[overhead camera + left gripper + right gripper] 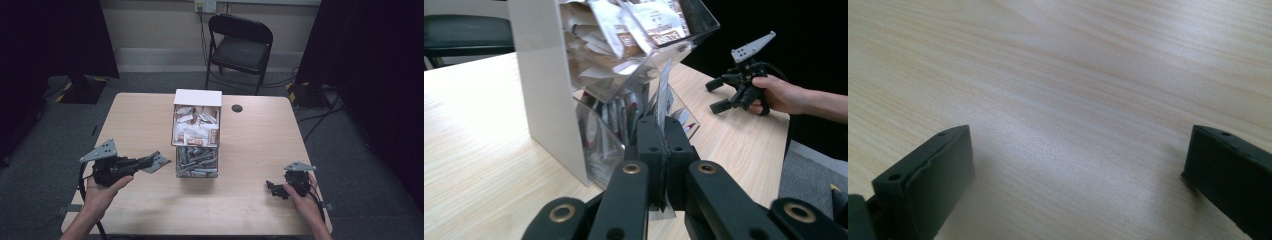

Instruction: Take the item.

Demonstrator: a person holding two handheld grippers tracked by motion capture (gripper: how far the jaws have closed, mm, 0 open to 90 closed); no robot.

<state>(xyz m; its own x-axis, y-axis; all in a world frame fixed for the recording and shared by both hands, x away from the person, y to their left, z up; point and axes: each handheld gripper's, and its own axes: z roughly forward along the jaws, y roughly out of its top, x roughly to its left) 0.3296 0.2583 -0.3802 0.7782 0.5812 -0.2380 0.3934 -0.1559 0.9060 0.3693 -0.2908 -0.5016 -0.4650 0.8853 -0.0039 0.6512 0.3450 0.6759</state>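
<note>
My left tool (150, 161) is clamped on a thin flat packet (159, 162), silvery and seen edge-on between the pads in the left gripper view (663, 95). The packet sits just off the left side of the clear two-tier dispenser (197, 134), level with its lower bin, apart from the wall. The dispenser stands mid-tabletop (260, 145); paper sachets (196, 125) are up top, long wrapped sticks (196, 162) below. The packet's long axis runs roughly toward the dispenser, which lies to the tool's right in the high view. My right tool (272, 189) rests low at the near right edge, jaws apart over bare wood, well away from the dispenser. The left hand is plainly the nearer one for whatever comes next.
</note>
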